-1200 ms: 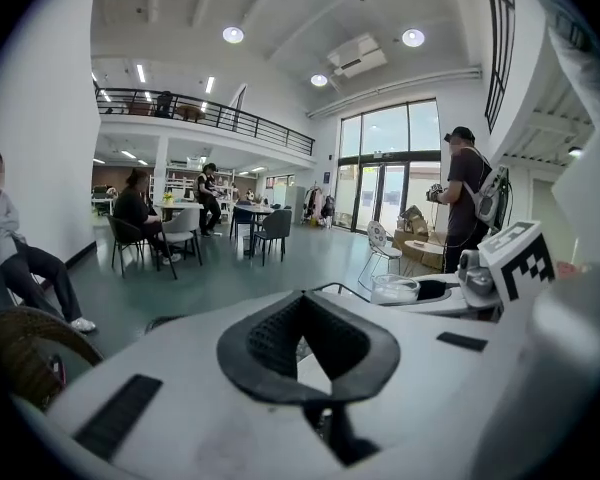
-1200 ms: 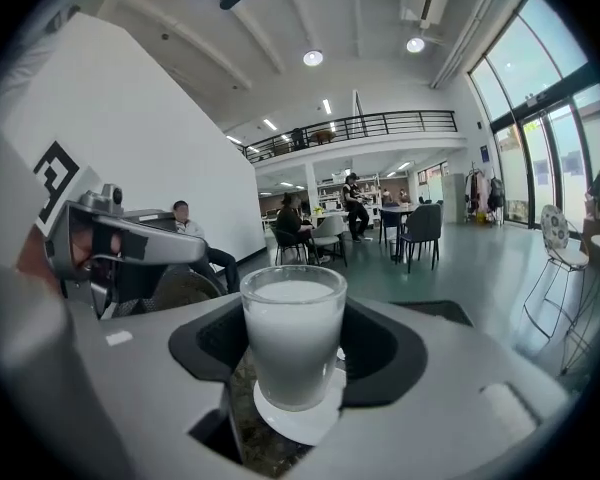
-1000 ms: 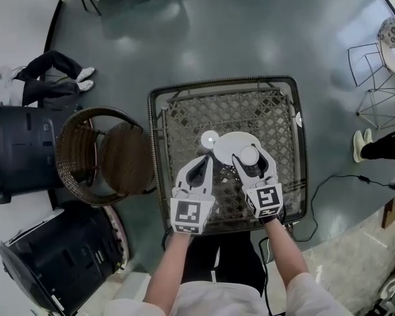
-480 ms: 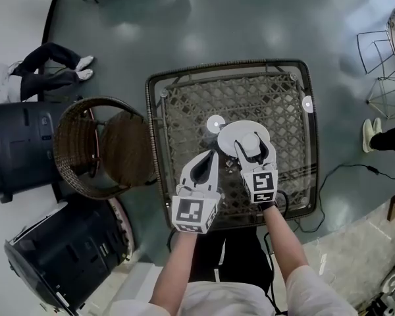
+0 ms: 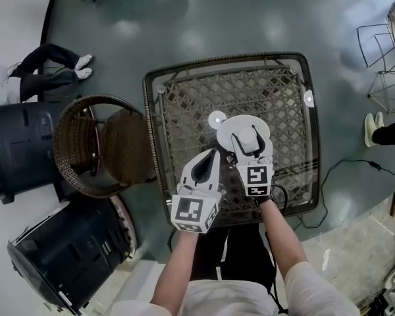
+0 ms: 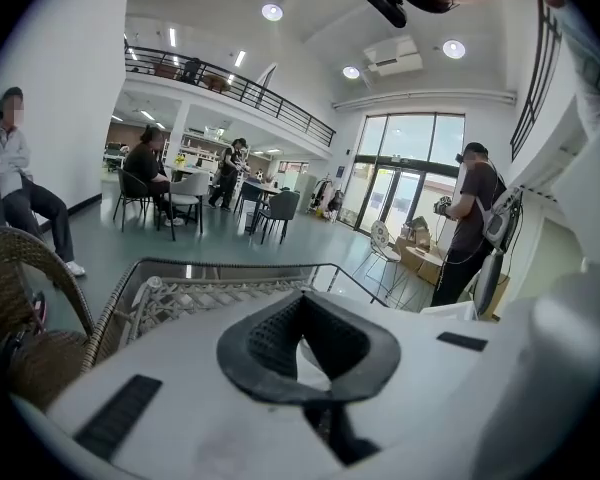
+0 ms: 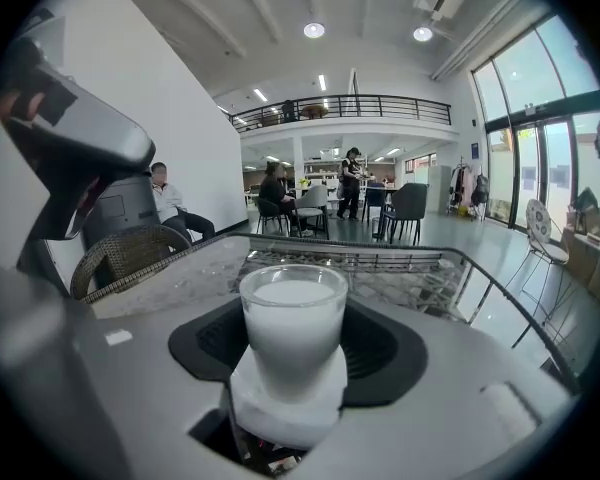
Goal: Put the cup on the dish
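A white dish (image 5: 232, 125) lies on the glass-topped wicker table (image 5: 184, 97). My right gripper (image 5: 249, 143) is shut on a small white cup (image 5: 248, 135), which it holds upright over the middle of the dish. The right gripper view shows the cup (image 7: 293, 328) gripped between the black pads. Whether the cup's base touches the dish I cannot tell. My left gripper (image 5: 214, 152) hangs just left of the dish near the table's front. Its tips meet, and nothing is between them (image 6: 302, 298).
A small white disc (image 5: 217, 118) lies on the table by the dish's far left rim. A round wicker chair (image 5: 99, 147) stands left of the table, with black bins (image 5: 20, 150) beyond it. A seated person's legs (image 5: 52, 68) are at far left.
My right gripper has sunk with the cup toward the dish and now sits over its middle. The left gripper has dropped a little and rolled slightly.
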`<state>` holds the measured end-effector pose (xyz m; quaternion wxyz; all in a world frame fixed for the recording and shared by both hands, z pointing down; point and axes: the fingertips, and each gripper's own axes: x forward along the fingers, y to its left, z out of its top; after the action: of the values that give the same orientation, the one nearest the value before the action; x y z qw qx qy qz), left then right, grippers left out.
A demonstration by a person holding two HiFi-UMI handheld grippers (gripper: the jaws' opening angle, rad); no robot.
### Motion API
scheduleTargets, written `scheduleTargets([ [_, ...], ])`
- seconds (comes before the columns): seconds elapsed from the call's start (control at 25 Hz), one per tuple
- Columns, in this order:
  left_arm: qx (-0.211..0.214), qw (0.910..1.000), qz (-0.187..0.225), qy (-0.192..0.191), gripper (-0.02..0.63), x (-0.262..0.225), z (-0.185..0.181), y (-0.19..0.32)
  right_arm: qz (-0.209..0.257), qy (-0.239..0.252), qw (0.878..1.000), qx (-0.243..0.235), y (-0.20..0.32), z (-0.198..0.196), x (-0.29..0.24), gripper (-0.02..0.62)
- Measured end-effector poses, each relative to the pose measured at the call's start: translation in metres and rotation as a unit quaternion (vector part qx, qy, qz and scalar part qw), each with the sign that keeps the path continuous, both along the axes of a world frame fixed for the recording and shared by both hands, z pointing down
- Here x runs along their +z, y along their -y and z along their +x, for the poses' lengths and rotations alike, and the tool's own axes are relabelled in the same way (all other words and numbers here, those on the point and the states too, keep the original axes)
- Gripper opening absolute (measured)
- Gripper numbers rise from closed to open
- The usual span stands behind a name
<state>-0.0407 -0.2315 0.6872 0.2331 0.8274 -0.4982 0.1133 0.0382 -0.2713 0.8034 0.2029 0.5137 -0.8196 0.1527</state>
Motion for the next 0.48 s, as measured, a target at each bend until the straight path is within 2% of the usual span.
scheduleTargets([
  [0.2, 0.004, 1.0000, 0.006, 0.003, 0.002, -0.009, 0.005, -0.002, -0.005, -0.034, 0.999, 0.004, -0.004, 0.003, 0.003, 0.258],
  [0.48, 0.005, 0.9999, 0.013, 0.002, 0.003, -0.030, 0.001, -0.012, -0.058, -0.033, 0.998, 0.001, -0.002, 0.006, 0.010, 0.277],
])
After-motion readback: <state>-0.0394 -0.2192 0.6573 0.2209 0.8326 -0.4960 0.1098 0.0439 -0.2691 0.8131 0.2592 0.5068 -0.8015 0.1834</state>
